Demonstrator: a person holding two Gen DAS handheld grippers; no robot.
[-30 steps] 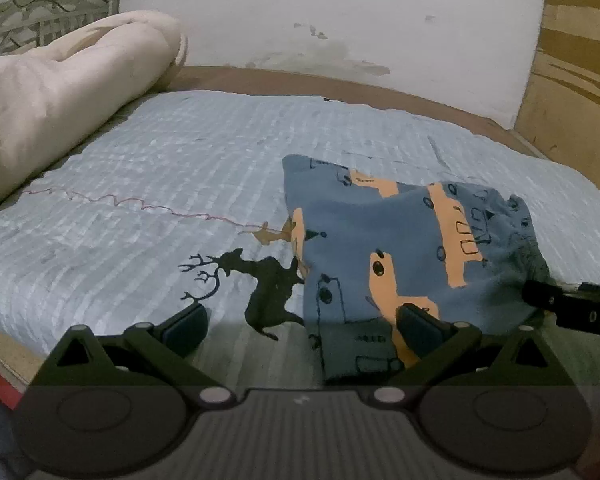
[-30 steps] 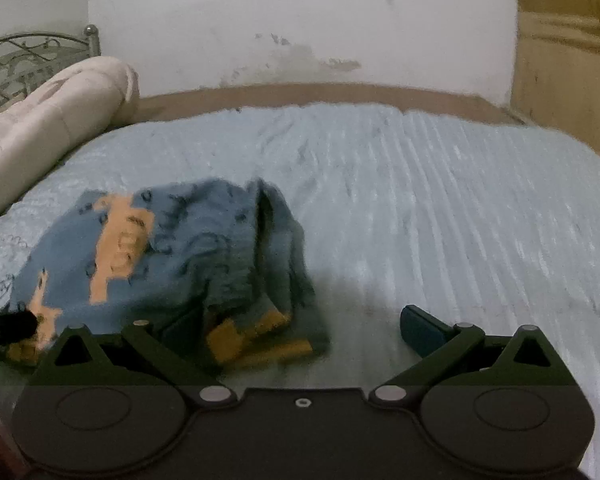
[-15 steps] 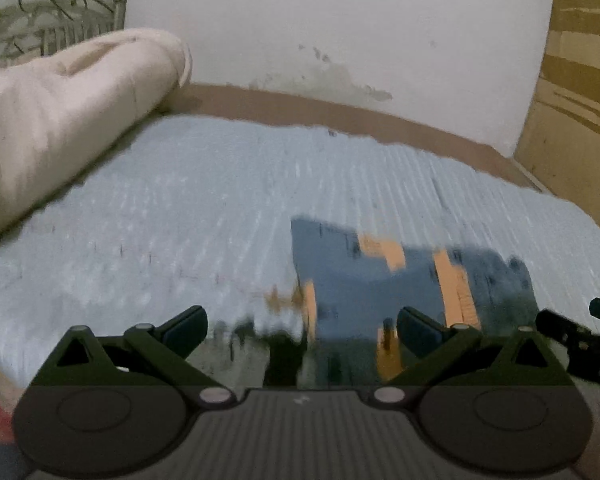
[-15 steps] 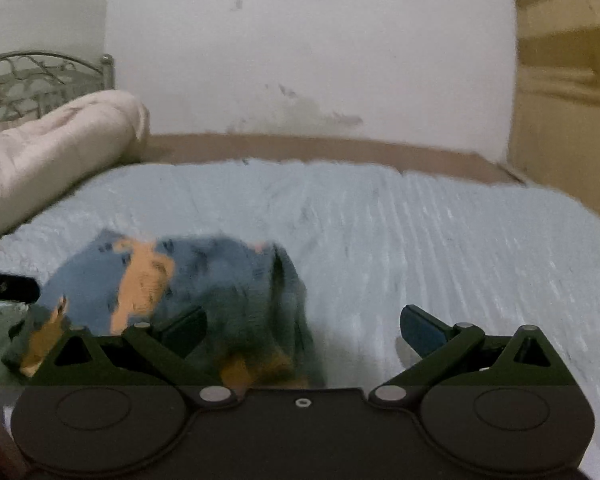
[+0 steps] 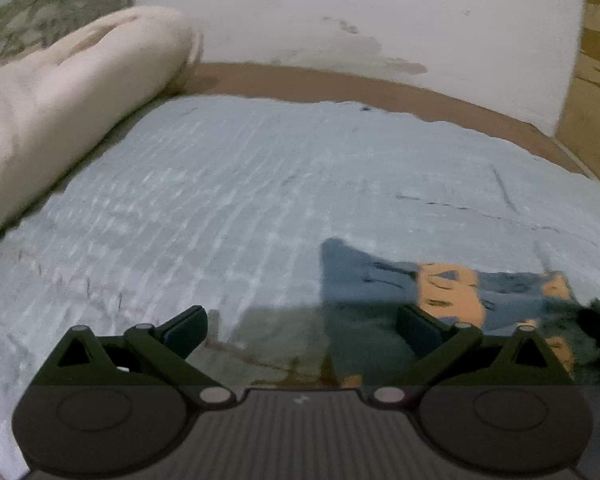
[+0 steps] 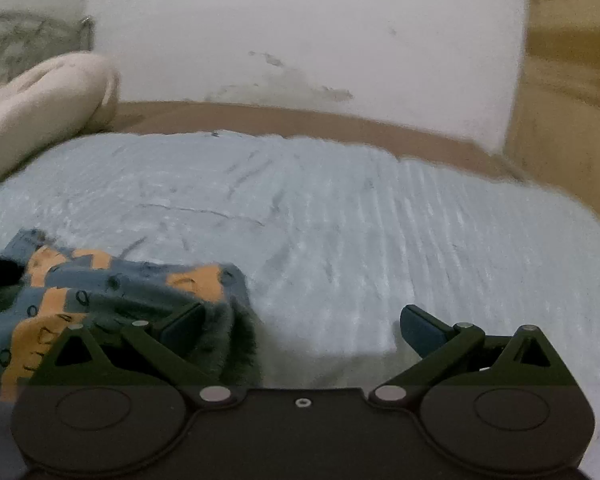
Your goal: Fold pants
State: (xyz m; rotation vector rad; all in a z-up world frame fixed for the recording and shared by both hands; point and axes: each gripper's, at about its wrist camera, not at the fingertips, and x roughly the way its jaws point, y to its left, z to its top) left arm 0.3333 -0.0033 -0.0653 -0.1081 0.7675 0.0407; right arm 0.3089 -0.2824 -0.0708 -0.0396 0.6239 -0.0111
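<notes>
Left wrist view: folded pants (image 5: 440,292) beside the spread claw (image 5: 302,330)

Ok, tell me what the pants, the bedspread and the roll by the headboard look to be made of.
Pants: soft knit or fleece, matte blue with orange print; the edge near the right gripper looks fuzzy. Bedspread: pale blue woven or quilted cotton-like cloth, matte, with fine ribbed rows. Rolled quilt: cream padded fabric, puffy and creased. Blur leaves the exact fibres open.
</notes>
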